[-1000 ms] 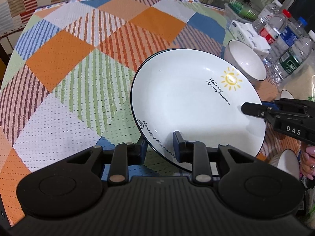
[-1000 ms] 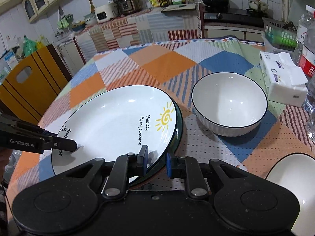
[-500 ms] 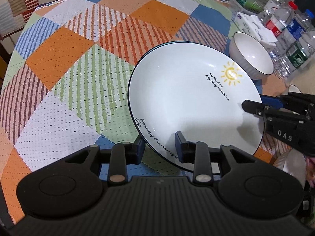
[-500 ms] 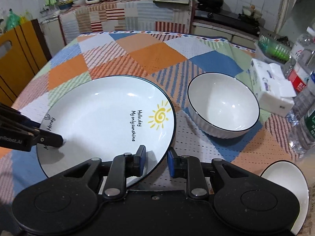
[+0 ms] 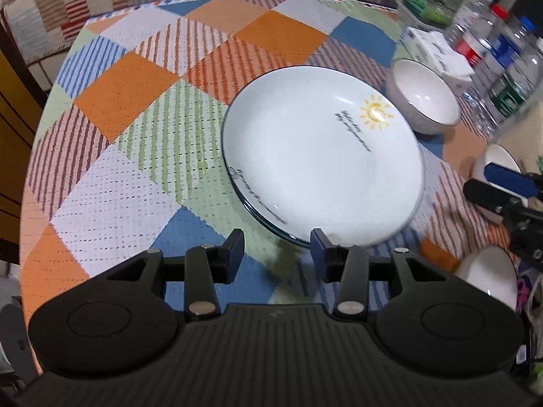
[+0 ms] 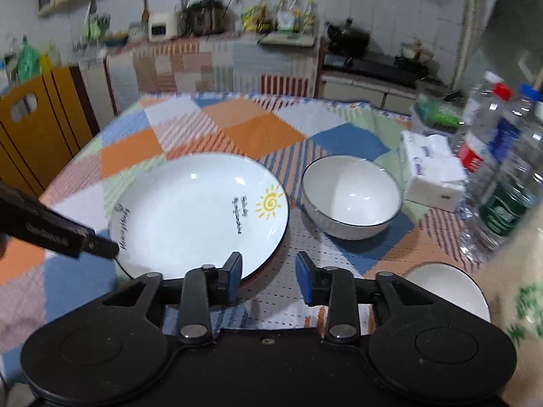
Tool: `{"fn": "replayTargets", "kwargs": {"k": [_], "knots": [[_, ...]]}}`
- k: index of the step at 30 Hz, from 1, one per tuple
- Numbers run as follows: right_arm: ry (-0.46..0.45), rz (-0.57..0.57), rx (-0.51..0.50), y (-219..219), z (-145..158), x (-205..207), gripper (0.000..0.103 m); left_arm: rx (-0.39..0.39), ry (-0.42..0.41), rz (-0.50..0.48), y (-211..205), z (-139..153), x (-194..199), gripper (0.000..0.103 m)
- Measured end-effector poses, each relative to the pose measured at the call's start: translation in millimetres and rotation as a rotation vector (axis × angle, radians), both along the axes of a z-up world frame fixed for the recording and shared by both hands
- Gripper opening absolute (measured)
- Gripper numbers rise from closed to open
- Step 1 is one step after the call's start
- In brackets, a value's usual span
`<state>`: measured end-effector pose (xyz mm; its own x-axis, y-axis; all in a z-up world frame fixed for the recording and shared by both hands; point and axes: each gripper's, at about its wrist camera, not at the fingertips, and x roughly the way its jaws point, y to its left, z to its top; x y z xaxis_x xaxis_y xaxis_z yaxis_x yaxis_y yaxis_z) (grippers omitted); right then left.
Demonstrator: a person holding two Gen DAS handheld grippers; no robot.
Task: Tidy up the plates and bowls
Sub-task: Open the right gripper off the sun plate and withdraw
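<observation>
While the sun plate [image 5: 322,156] lies on the surface, L gripper [image 5: 277,250] & R gripper [image 6: 268,273] jaws are opening, both empty.

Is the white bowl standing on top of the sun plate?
No, the white bowl stands on the tablecloth beside the sun plate, with cloth visible between them.
</observation>
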<state>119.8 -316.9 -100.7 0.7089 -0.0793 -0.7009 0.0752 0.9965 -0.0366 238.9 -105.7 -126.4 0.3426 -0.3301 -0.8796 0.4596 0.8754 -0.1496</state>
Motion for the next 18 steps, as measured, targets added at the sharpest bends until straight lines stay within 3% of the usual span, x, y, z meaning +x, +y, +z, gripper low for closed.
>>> {"fn": "replayTargets", "kwargs": {"k": [5, 8, 14, 16, 18], "knots": [[-0.046, -0.025, 0.081, -7.8, 16.7, -40.3, 0.059, 0.011, -0.027, -0.042, -4.5, 23.1, -29.7, 0.053], [-0.056, -0.019, 0.051, -7.6, 23.4, -61.4, 0.065, 0.015, -0.053, -0.069, -8.7, 36.8, -46.5, 0.064], [-0.055, 0.002, 0.039, -8.4, 35.2, -95.3, 0.079, 0.011, -0.055, -0.110, -13.5, 53.5, -73.5, 0.072], [-0.050, 0.012, 0.043, -7.6, 35.8, -105.1, 0.093, 0.001, -0.057, -0.126, -15.6, 57.1, -81.3, 0.080], [-0.049, 0.024, 0.026, -4.9, 32.9, -113.4, 0.093, -0.025, -0.048, -0.131, -17.9, 59.0, -88.9, 0.082]]}}
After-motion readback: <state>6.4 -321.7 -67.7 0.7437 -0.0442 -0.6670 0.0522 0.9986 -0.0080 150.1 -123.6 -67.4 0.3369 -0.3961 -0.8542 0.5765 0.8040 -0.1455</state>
